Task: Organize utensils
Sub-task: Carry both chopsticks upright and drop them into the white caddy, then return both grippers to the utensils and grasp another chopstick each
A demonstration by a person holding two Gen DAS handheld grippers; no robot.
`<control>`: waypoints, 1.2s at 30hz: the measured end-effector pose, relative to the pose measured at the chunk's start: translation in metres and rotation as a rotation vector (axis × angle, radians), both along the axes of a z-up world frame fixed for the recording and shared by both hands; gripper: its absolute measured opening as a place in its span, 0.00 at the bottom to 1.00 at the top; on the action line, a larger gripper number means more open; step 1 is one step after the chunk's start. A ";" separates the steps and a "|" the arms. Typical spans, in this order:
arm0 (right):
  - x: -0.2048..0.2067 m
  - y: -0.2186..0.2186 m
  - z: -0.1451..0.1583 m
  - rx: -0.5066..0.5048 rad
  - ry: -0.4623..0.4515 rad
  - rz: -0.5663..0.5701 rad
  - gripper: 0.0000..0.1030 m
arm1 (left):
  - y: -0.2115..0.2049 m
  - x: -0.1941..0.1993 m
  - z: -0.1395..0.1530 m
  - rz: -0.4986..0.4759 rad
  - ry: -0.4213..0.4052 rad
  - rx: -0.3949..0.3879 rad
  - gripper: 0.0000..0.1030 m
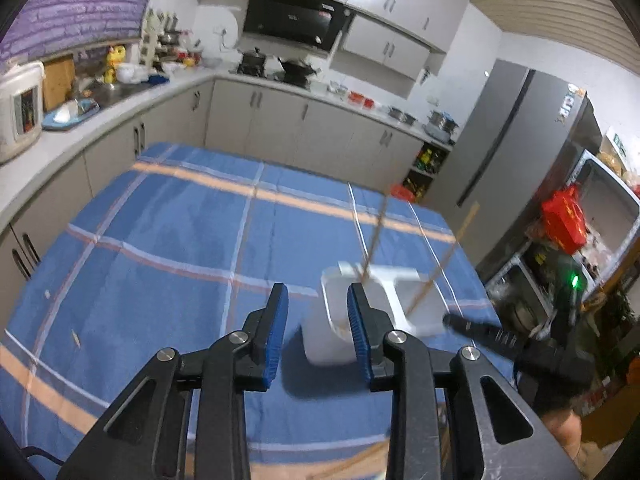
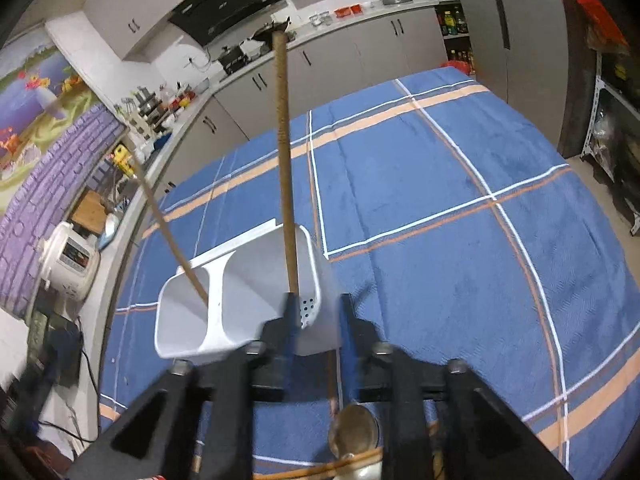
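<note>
My right gripper (image 2: 314, 322) hangs released over the white plastic two-compartment utensil holder (image 2: 240, 296) at lower centre, two wooden chopsticks (image 2: 286, 152) standing inside. My left gripper (image 1: 318, 332) is also released. I'd retract straight upward, avoiding the sticks, then fetch the metal spoon (image 2: 354, 430) lying below.

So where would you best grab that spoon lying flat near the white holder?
Probably the metal spoon's thin handle, from straight above with fingers straddling it: it lies flat on the blue checked tablecloth, and the rounded bowl offers poor purchase.

Table w/ blue plaid cloth (image 1: 180, 220), white caddy (image 2: 248, 280) (two-compartment), spoon (image 2: 354, 432)
</note>
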State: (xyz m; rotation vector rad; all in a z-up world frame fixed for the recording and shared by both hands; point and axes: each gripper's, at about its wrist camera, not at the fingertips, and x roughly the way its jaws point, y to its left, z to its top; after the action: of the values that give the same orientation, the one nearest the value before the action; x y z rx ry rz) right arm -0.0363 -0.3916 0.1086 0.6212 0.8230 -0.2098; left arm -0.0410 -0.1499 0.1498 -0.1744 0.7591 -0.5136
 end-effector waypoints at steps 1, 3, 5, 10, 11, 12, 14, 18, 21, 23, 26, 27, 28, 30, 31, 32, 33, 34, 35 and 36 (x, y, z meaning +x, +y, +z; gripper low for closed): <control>-0.011 -0.001 0.003 -0.010 -0.010 -0.006 0.37 | -0.004 -0.003 -0.005 -0.020 0.017 0.005 0.28; -0.032 -0.002 0.005 -0.029 -0.009 -0.013 0.38 | -0.015 -0.010 -0.015 -0.072 0.050 0.016 0.28; -0.055 -0.006 0.001 -0.040 0.011 -0.025 0.38 | -0.034 -0.021 -0.029 -0.161 0.072 0.047 0.28; -0.113 -0.014 -0.031 0.007 0.098 -0.074 0.38 | -0.091 -0.046 -0.069 -0.422 0.057 0.218 0.33; -0.122 -0.014 -0.039 0.027 0.113 -0.081 0.38 | -0.099 -0.049 -0.078 -0.465 0.062 0.245 0.33; -0.128 -0.013 -0.046 0.042 0.130 -0.085 0.38 | -0.109 -0.052 -0.089 -0.524 0.075 0.273 0.33; -0.135 -0.008 -0.056 0.057 0.151 -0.074 0.38 | -0.122 -0.056 -0.104 -0.581 0.095 0.328 0.33; -0.135 0.007 -0.061 0.018 0.171 -0.024 0.38 | -0.135 -0.060 -0.120 -0.652 0.104 0.396 0.33; -0.130 0.019 -0.063 -0.018 0.181 0.003 0.36 | -0.139 -0.059 -0.125 -0.678 0.143 0.400 0.22; -0.124 0.027 -0.065 -0.044 0.194 0.026 0.30 | -0.139 -0.061 -0.128 -0.676 0.169 0.395 0.16; -0.117 0.040 -0.070 -0.085 0.211 0.049 0.18 | -0.131 -0.058 -0.129 -0.640 0.231 0.345 0.13; -0.113 0.043 -0.071 -0.094 0.216 0.058 0.16 | -0.123 -0.057 -0.130 -0.615 0.258 0.318 0.13; -0.111 0.046 -0.072 -0.093 0.215 0.066 0.13 | -0.115 -0.056 -0.130 -0.596 0.286 0.291 0.11; -0.106 0.051 -0.072 -0.083 0.209 0.089 0.12 | -0.098 -0.056 -0.133 -0.543 0.355 0.229 0.07; -0.106 0.054 -0.071 -0.084 0.207 0.102 0.12 | -0.089 -0.056 -0.134 -0.515 0.381 0.205 0.07; -0.106 0.057 -0.071 -0.083 0.203 0.123 0.11 | -0.080 -0.058 -0.135 -0.491 0.401 0.182 0.07; -0.108 0.059 -0.071 -0.080 0.201 0.137 0.11 | -0.069 -0.062 -0.135 -0.460 0.425 0.153 0.06; -0.110 0.062 -0.071 -0.076 0.199 0.151 0.09 | -0.062 -0.065 -0.135 -0.441 0.436 0.147 0.06; -0.115 0.063 -0.070 -0.086 0.202 0.167 0.05 | -0.053 -0.070 -0.136 -0.419 0.447 0.135 0.06; -0.119 0.064 -0.070 -0.098 0.199 0.170 0.05 | -0.047 -0.073 -0.136 -0.407 0.454 0.120 0.06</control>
State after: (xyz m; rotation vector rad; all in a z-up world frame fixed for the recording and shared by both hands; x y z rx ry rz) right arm -0.1554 -0.3279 0.0390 0.4401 1.0465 -0.1574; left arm -0.1138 -0.1965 0.0139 -0.0207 1.2790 -0.8258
